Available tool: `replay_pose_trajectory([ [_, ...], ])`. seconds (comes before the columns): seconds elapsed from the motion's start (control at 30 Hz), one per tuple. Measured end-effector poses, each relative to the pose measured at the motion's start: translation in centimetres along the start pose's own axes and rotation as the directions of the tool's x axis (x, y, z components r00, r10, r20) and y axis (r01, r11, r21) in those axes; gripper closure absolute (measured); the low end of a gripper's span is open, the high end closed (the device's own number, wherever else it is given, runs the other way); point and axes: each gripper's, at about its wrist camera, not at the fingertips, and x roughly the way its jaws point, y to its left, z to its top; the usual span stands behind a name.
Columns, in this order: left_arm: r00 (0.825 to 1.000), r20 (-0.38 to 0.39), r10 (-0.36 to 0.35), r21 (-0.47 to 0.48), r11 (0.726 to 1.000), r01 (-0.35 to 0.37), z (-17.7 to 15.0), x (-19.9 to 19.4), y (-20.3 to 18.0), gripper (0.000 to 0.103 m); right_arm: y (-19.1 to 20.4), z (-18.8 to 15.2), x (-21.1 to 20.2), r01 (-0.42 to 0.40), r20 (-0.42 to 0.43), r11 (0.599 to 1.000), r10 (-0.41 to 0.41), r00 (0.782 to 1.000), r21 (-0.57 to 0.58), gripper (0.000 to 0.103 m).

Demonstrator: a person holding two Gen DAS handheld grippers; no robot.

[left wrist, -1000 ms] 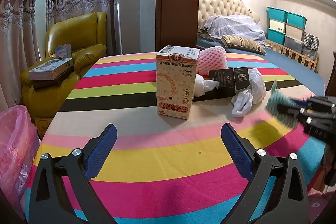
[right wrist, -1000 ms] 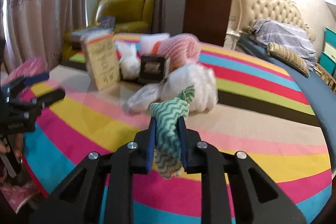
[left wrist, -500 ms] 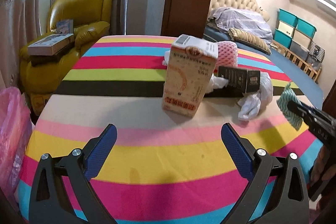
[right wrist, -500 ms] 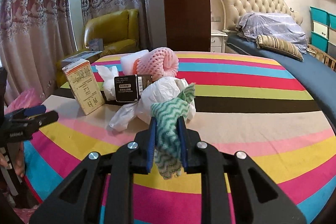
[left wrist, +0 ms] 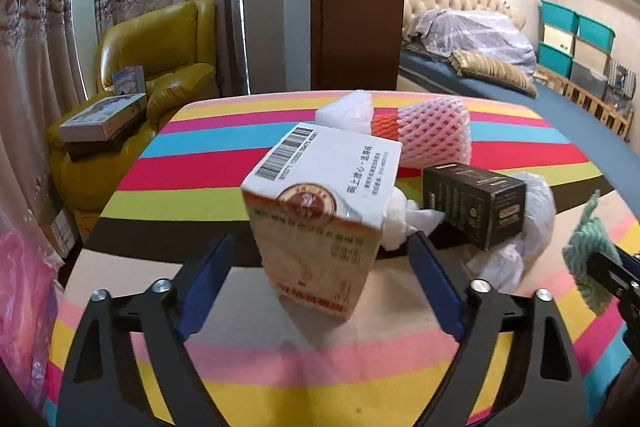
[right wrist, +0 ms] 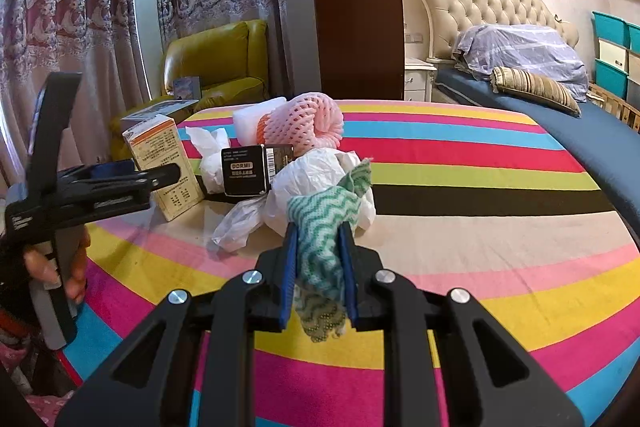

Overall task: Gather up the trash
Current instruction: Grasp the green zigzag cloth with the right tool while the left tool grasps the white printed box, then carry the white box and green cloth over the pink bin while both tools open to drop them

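While most trash sits uncollected on the striped table (left wrist: pixel 168 211), collecting has barely begun.
The left gripper (left wrist: pixel 320 279) is closing around the upright carton (left wrist: pixel 320 211), pads not yet pressing; the right gripper (right wrist: pixel 319 267) pinches a green cloth (right wrist: pixel 320 227); a black box (left wrist: pixel 474 211) and foam net (left wrist: pixel 434 135) remain.

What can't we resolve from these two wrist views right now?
- Carton, left wrist view: its front print is blurred; contact with the closing left gripper pads is unclear, and a gap shows on each side.
- Cloth, right wrist view: its lower end is hidden behind the shut right gripper.
- Pink bag, left wrist view: cut off by the frame edge.
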Motion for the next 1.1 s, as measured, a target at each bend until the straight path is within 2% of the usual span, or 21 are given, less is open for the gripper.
replay_pose_trajectory([
  [0.07,0.999,-0.032,-0.028,-0.006,1.0,0.028,0.0,0.5,0.2,0.046,-0.1,0.0,-0.1,-0.002,0.004,1.0,0.002,1.0,0.004,0.083],
  [0.1,0.998,-0.043,-0.035,-0.011,0.999,0.034,-0.2,0.5,0.3,0.049,-0.1,0.0,-0.1,-0.004,0.005,1.0,0.004,1.0,0.006,0.083],
  [0.3,0.997,0.027,-0.066,-0.001,0.998,0.066,-2.0,-3.3,0.5,0.049,0.0,-0.1,-0.2,-0.006,0.008,1.0,0.006,1.0,0.002,0.083],
  [0.43,0.994,0.021,-0.105,-0.027,0.994,0.106,-3.9,-5.2,0.8,0.049,0.0,0.0,-0.2,-0.007,0.008,1.0,0.007,1.0,-0.001,0.083],
  [0.6,0.992,0.038,-0.12,-0.005,0.993,0.121,-5.9,-7.0,1.1,0.049,0.3,-0.1,-0.4,0.001,0.016,1.0,-0.001,1.0,-0.02,0.083],
  [0.77,0.993,0.073,-0.097,0.018,0.995,0.096,-7.4,-9.0,1.3,0.049,2.3,-1.0,-1.2,0.015,0.032,0.995,-0.011,0.999,-0.102,0.083],
  [0.87,0.993,0.084,-0.088,0.021,0.996,0.086,-7.9,-9.7,1.4,0.049,3.5,-1.2,-1.8,-0.043,0.032,0.993,0.047,0.998,-0.112,0.083],
  [1.1,0.992,0.112,-0.056,0.042,0.998,0.052,-9.0,-11.3,1.7,0.049,6.5,-1.6,-2.9,-0.087,0.044,0.977,0.098,0.994,-0.194,0.083],
])
